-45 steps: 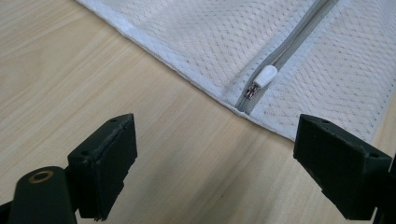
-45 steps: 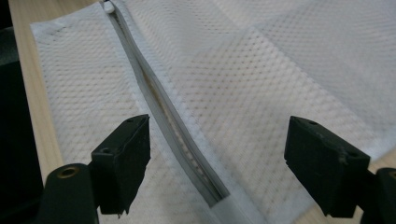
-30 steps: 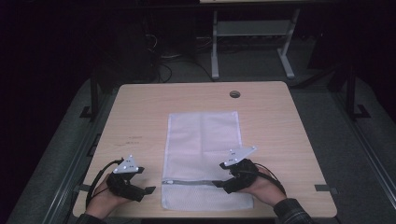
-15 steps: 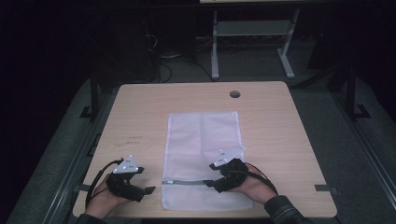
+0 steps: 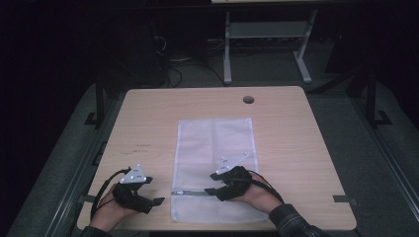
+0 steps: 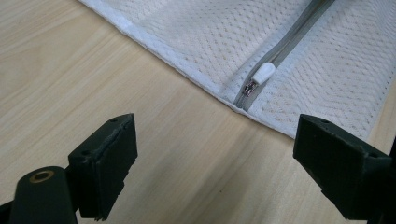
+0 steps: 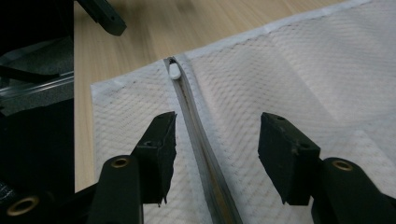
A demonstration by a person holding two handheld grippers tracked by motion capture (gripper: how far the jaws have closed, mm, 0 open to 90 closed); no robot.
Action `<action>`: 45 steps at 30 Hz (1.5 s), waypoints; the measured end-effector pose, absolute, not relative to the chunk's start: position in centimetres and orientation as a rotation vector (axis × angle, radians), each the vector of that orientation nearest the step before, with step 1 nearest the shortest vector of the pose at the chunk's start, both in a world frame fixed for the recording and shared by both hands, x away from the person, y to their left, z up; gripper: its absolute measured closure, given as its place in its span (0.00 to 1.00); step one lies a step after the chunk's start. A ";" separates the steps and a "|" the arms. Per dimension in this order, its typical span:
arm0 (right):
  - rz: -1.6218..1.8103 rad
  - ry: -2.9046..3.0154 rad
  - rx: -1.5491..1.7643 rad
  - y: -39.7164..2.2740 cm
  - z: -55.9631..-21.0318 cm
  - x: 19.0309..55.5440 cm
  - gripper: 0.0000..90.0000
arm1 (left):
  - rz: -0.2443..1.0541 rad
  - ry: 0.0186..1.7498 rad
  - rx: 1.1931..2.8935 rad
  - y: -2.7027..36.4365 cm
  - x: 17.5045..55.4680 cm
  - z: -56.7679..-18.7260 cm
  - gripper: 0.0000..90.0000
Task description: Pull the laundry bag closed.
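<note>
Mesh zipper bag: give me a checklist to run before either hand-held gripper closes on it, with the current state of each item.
1. Mesh bag lies flat on the table: ok.
2. Zipper pull is visible and unobstructed at the zipper's end by the bag's left edge: ok.
3. Left hand-held gripper is open: ok. It sits over bare table short of the bag's edge, so it is not yet lined up on the pull: not ok.
4. Right hand-held gripper is open with the zipper track running between its jaws: ok.
5. Right jaws touching the fabric: cannot tell.
6. Zipper fully closed along its length: cannot tell.
</note>
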State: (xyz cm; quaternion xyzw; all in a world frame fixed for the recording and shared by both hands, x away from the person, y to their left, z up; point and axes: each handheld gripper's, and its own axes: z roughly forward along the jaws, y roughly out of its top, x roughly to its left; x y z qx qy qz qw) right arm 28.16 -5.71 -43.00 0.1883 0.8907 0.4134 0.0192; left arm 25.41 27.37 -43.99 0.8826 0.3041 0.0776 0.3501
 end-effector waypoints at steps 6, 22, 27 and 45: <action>1.294 2.775 0.526 -4.7 -43.1 28.2 0.57 | 0.200 0.786 2.288 27.4 25.4 -44.0 0.14; 1.317 2.818 0.425 -1.7 -43.7 28.4 0.71 | 0.193 0.783 2.286 27.4 25.4 -44.0 0.15; 1.330 2.821 0.414 -0.8 -43.9 28.7 0.74 | 0.189 0.782 2.290 27.4 25.4 -44.1 0.15; 1.321 2.862 0.350 3.1 -45.4 29.5 0.74 | 0.188 0.784 2.287 27.5 25.4 -44.1 0.15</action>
